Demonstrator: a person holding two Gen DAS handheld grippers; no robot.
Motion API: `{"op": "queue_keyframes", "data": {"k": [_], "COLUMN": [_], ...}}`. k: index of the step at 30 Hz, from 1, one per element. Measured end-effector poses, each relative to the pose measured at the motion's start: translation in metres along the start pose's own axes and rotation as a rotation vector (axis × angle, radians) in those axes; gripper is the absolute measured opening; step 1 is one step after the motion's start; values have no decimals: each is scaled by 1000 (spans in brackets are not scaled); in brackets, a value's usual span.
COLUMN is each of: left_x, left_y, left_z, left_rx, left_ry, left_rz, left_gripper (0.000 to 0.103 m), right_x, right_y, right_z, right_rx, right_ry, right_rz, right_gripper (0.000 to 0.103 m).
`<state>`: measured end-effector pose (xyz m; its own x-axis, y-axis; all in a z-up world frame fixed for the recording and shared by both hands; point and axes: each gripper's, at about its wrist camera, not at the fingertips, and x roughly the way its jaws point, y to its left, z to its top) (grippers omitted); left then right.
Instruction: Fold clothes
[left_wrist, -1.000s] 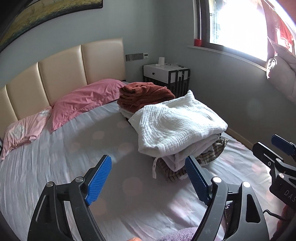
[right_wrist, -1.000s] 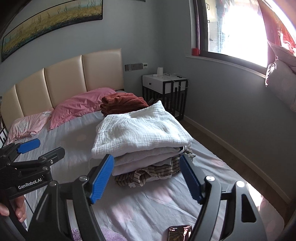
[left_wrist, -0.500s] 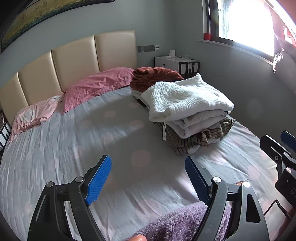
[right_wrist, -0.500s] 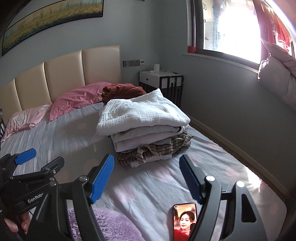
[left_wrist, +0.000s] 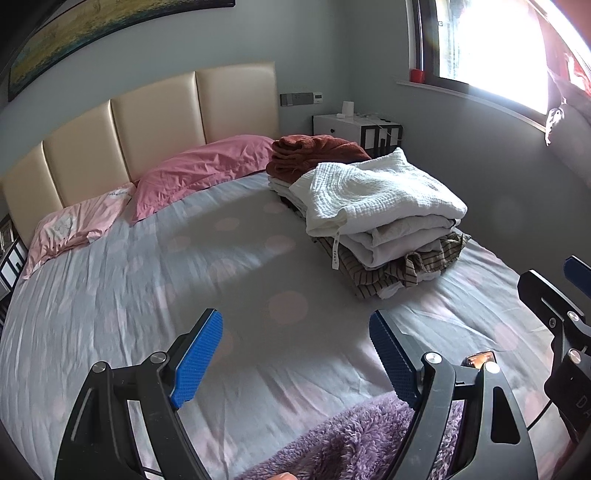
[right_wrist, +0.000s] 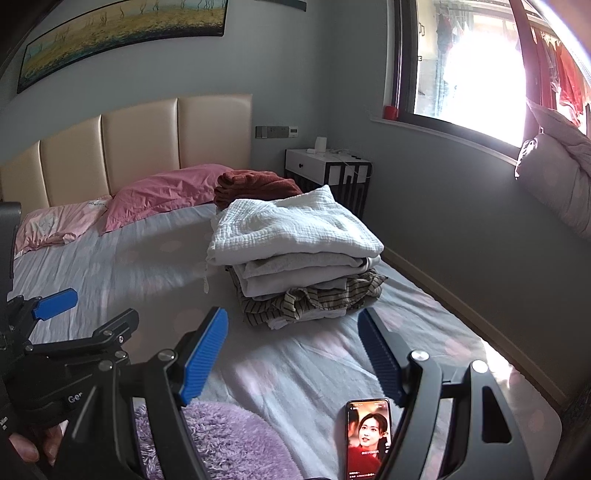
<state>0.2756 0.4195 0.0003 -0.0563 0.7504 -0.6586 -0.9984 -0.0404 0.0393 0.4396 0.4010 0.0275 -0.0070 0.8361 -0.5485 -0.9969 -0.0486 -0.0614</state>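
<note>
A stack of folded clothes (left_wrist: 384, 221) (right_wrist: 295, 258) sits on the right side of the bed, a white waffle-weave piece on top and a striped one at the bottom. Behind it lies a folded rust-red garment (left_wrist: 314, 155) (right_wrist: 255, 184). A fluffy purple garment (left_wrist: 354, 443) (right_wrist: 221, 439) lies at the near edge, just under both grippers. My left gripper (left_wrist: 295, 354) is open and holds nothing. My right gripper (right_wrist: 291, 354) is also open and holds nothing. In the right wrist view the left gripper (right_wrist: 59, 332) shows at the left, with a hand on it.
The bed has a grey dotted sheet (left_wrist: 184, 295), two pink pillows (left_wrist: 199, 173) and a beige headboard (left_wrist: 155, 122). A phone (right_wrist: 369, 435) with a lit screen lies near the purple garment. A white nightstand (right_wrist: 328, 170) stands by the wall under the window.
Both grippers have pulled back from the stack toward the near edge of the bed. The purple garment and the phone have come into view below them. Both stayed open.
</note>
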Motion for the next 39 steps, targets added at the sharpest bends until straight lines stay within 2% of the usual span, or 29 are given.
{"op": "queue_keyframes", "data": {"k": [12,39], "left_x": [-4,-5], "left_y": [5,-6], "left_z": [-3,-6], "left_rx": [-2,21], "left_ry": [-1,6], "left_rz": [0,-16], "left_gripper": [83,83], "right_x": [-8,-8], "right_y": [10,5], "right_z": [0,-6], "right_rx": [-18,-4], "right_ry": [-13,-6], "right_rz": [7,0], "right_gripper": [73,73]}}
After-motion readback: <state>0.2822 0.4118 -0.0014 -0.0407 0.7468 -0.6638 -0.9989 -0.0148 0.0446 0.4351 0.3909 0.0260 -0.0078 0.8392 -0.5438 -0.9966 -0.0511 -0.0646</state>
